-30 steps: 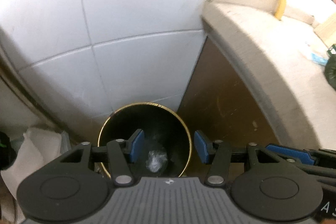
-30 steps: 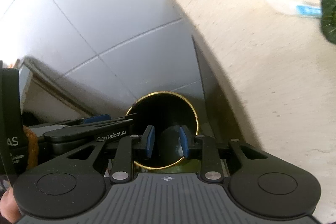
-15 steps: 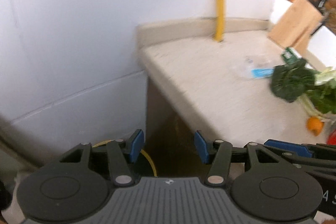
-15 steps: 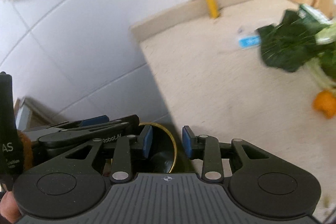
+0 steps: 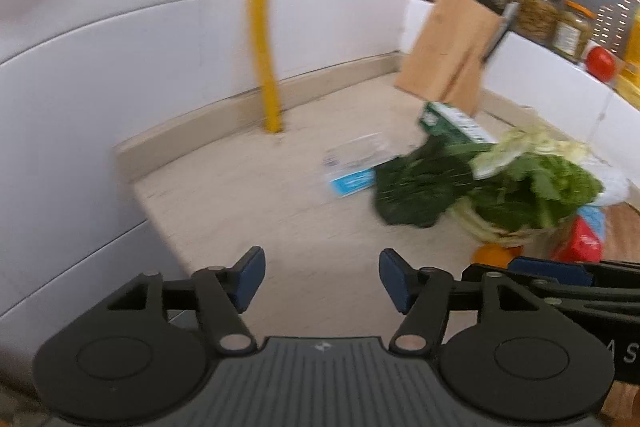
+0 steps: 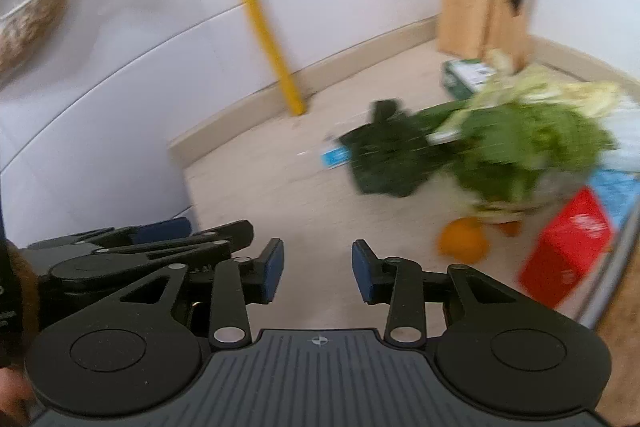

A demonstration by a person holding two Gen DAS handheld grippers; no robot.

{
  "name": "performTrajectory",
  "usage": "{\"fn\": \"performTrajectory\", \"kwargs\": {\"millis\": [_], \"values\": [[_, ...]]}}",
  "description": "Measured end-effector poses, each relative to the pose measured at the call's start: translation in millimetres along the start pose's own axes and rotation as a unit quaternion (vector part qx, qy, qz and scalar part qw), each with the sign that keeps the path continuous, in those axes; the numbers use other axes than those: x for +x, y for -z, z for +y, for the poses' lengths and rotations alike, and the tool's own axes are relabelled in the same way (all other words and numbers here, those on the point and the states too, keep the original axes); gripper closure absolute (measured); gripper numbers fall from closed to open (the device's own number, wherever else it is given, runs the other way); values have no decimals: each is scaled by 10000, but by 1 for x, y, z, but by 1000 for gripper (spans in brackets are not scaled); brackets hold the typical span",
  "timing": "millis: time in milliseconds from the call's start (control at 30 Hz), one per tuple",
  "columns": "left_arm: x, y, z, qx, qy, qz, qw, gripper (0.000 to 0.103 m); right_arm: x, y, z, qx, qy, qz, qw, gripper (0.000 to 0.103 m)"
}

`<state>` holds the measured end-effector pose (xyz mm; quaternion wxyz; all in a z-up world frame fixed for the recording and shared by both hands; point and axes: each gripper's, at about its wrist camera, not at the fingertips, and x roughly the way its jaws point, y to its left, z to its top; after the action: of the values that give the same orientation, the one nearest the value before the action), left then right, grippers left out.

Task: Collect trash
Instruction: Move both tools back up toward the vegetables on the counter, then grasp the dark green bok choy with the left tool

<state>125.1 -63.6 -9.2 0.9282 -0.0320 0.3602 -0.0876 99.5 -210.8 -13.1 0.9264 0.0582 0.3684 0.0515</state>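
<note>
Left claw and right claw: blue pads spreading apart, nothing between them; both hung over the near end of the speckled beige stone counter. Task's thing: a crumpled clear plastic wrapper with a blue label lay flat at mid-counter, touching the dark leafy greens to its right. Glossy white tiled wall on the left and far sides; yellow vertical pipe met the counter at the wall. Wooden knife block far right. Frames blurred.
</note>
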Motion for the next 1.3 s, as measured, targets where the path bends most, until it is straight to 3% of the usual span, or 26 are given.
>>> {"fn": "performTrajectory", "kwargs": {"millis": [300, 600, 733, 1200, 1267, 1300], "values": [[17, -16, -36, 414, 326, -73, 9986, 36, -23, -7, -55, 325, 656, -409, 9965, 41], [35, -32, -53, 619, 473, -225, 9967, 28, -29, -23, -93, 253, 1113, -673, 9912, 30], [48, -35, -59, 680, 492, -214, 9962, 27, -23, -30, -102, 194, 1163, -685, 9907, 24], [107, -33, -82, 1328, 269, -354, 9901, 27, -11, -40, -122, 113, 1043, -607, 9926, 23], [113, -32, -84, 1406, 318, -316, 9891, 40, -9, -41, -124, 90, 1024, -601, 9929, 23], [115, -32, -85, 1417, 382, -274, 9888, 53, -9, -42, -125, 92, 1009, -600, 9930, 23]]}}
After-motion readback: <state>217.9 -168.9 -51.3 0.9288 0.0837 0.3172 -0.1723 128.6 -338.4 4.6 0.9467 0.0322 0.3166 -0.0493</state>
